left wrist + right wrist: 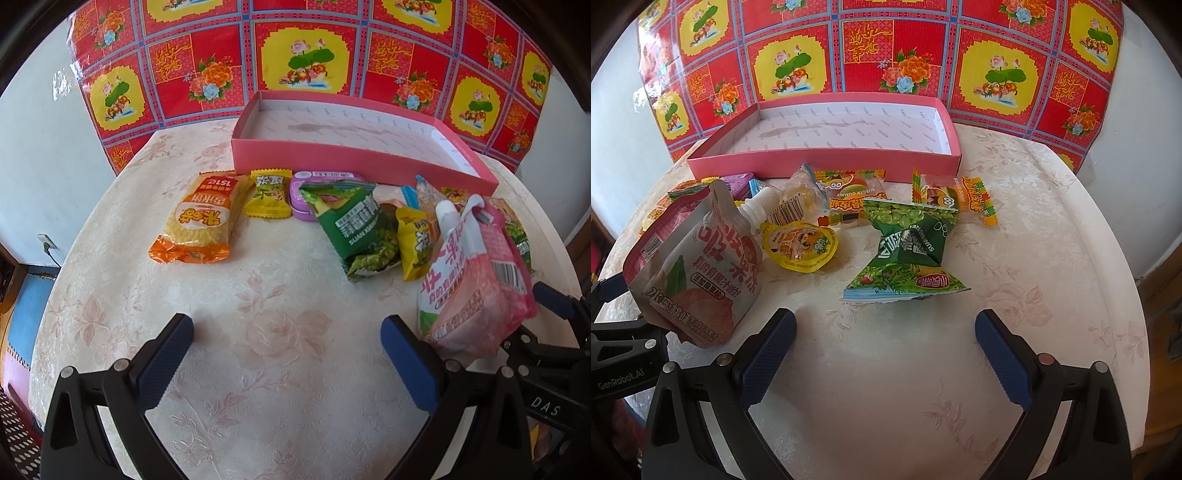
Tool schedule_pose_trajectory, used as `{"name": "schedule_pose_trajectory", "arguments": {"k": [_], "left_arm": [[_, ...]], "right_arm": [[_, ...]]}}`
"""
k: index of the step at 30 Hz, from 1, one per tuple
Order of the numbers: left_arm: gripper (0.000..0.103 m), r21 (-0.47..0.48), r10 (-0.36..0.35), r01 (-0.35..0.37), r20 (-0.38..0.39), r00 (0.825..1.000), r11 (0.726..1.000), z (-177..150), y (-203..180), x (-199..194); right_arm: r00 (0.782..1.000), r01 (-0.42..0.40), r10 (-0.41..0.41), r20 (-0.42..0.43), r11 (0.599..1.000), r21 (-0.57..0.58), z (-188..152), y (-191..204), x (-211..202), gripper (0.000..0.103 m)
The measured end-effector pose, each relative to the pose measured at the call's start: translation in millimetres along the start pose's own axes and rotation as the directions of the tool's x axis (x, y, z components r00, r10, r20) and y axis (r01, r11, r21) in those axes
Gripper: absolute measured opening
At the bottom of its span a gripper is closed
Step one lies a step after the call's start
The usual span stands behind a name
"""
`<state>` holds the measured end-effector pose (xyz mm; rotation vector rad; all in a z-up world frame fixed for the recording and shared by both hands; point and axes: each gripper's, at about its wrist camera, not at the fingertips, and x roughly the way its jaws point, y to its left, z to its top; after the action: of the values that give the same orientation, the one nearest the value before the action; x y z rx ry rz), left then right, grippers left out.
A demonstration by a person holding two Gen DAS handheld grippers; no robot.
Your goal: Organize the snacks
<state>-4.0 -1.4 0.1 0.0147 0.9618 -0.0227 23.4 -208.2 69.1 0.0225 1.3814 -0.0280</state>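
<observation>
Pink pouch (476, 291) between both spread tongs

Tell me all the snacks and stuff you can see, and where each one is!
pink cardboard box: 1, pink outside, white inside, no snacks in it, back of table.
orange-yellow rice cracker bag: 1, far left of snack row.
small yellow candy packets: 2, left of the tin and beside the green pouch.
purple tin: 1, against box front.
green pea pouches: 2, centre.
pink spouted jelly pouch: 1, standing between the tongs.
yellow jelly cup: 1, right of pouch.
burger gummy packets: 2, before the box.
round floral table: 1, cream.
left tongs: open.
right tongs: open.
</observation>
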Motion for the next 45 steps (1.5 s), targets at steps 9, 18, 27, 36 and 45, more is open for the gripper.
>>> {"name": "schedule_pose_trajectory", "arguments": {"k": [9, 18, 27, 36, 45], "left_arm": [[0.103, 0.001, 0.0, 0.0, -0.001, 1.0, 1.0, 0, 0, 0], [0.1, -0.012, 0.015, -0.015, -0.018, 1.0, 1.0, 0, 8, -3], [0.09, -0.066, 0.039, -0.04, -0.027, 0.999, 0.997, 2, 37, -7], [0.087, -0.096, 0.053, -0.052, 0.011, 0.999, 0.994, 16, 58, -12], [0.082, -0.128, 0.045, -0.039, 0.039, 0.998, 0.991, 42, 69, -5]], "right_arm": [[1.0, 0.0, 0.0, -0.004, 1.0, 0.002, 0, 0, 1, 0.099], [1.0, -0.002, 0.002, -0.014, 1.0, 0.003, -1, 0, -1, 0.099], [1.0, -0.01, 0.01, 0.005, 1.0, -0.005, -8, -4, -8, 0.092], [1.0, -0.017, 0.017, 0.013, 1.0, -0.008, -6, -10, -12, 0.083], [0.996, -0.057, 0.059, 0.061, 0.998, -0.036, 9, -13, -21, 0.082]]}}
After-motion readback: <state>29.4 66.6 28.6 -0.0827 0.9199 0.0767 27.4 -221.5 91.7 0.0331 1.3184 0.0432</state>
